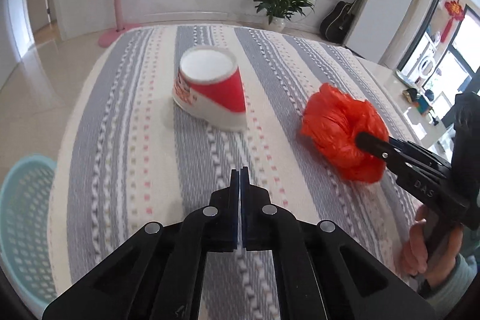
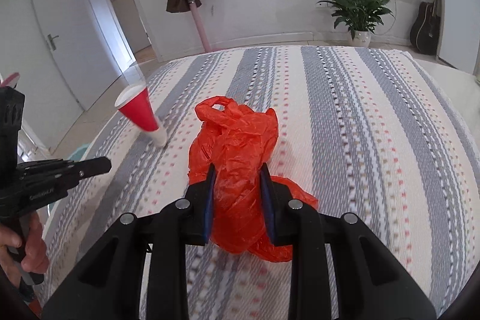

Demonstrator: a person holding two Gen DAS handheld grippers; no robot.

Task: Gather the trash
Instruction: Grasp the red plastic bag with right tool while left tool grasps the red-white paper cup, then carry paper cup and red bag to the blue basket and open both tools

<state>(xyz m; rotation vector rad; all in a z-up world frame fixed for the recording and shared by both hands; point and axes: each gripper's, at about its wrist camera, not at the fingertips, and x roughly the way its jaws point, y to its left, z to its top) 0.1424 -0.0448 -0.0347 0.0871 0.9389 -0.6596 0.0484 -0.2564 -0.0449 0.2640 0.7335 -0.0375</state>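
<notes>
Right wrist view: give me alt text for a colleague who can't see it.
The right hand-held gripper is clamped on a crumpled orange plastic bag over a grey-and-cream striped cloth. To its left a red paper cup lies tipped on the cloth, and the left hand-held gripper, shut and empty, pokes in from the left edge.

The surface (image 1: 126, 122) wears a woven cloth of grey and cream stripes, dotted with small pink, red and tan flecks. The paper cup (image 1: 210, 89) is red with a white base and white inside. The plastic bag (image 2: 237, 158) is bright orange-red. The basket (image 1: 24, 218) is pale turquoise. Each hand-held gripper is black, with blue pads (image 2: 209, 200)
</notes>
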